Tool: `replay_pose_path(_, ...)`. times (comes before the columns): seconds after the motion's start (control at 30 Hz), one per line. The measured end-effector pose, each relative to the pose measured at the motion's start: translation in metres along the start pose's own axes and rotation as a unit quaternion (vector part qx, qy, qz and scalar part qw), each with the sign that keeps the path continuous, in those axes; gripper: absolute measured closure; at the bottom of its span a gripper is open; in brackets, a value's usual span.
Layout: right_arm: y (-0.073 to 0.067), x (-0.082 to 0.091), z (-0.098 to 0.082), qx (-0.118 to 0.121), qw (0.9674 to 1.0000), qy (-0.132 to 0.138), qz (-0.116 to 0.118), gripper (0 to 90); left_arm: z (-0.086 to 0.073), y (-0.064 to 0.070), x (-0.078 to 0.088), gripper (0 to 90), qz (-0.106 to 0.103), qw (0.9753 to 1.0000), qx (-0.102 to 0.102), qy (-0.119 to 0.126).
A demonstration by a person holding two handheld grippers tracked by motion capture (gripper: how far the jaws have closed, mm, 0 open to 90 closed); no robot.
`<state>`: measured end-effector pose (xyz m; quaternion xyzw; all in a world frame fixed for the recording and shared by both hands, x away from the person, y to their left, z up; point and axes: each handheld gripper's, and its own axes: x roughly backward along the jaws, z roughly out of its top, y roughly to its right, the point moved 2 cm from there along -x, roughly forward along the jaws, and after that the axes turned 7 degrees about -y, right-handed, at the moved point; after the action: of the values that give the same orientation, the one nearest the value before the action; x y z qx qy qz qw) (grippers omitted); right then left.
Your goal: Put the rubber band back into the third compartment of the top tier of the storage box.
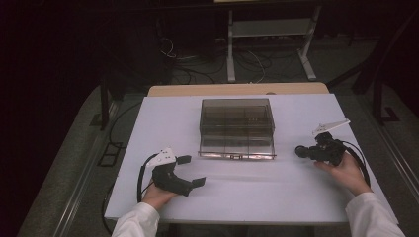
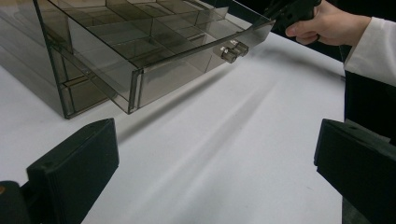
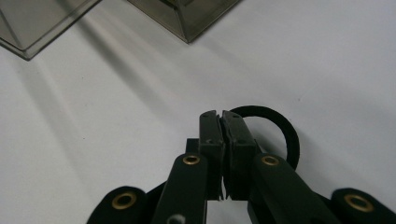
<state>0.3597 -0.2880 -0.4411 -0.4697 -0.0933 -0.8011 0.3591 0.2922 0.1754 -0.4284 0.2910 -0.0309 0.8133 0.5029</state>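
**Inventory: table w/ drawer box, two grippers, one ring**

1. Smoky clear plastic drawer box, landmark for all entries. Sits centre of the white tabletop, toward the far edge. Lower drawer stands pulled partway out toward me; divider compartments visible inside, and small clear twin knobs on the drawer front.

2. My left gripper: front-left of the box, near its front-left corner but not touching. Resting on the table in my left hand. Jaws wide apart, nothing btwn them; the left gripper view looks across bare table to the drawer.

3. My right gripper: right of the box, level w/ its front edge, well clear of it. Held in my right hand, tips pointing toward the box. Jaws pressed together, clamped on item 4.

4. Black loop, thin fabric or rubber ring: pinched at one side by the right gripper's pads, rest of the ring hanging past the tips over the table, right of the box.
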Motion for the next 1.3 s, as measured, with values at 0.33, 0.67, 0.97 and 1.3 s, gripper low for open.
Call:
replay_pose_path(0.33, -0.006, 0.012, 0.009, 0.011, 0.9999, 0.008, 0.001, 86.3, 0.0, 0.0, 0.0, 0.0, 0.0, 1.0, 0.0, 0.0)
replay_pose_path(0.67, -0.013, 0.024, 0.018, 0.024, 0.9996, 0.011, -0.003, 86.0, 0.0, 0.0, 0.0, 0.0, 0.0, 1.0, 0.001, 0.0)
replay_pose_path(0.97, -0.019, 0.035, 0.027, 0.035, 0.9993, 0.014, -0.006, 86.1, 0.0, 0.0, 0.0, 0.0, 0.0, 1.0, 0.0, 0.001)
replay_pose_path(1.3, -0.025, 0.04, 0.034, 0.045, 0.9988, 0.015, -0.006, 86.1, 0.0, 0.0, 0.0, 0.0, 0.0, 1.0, 0.001, 0.001)
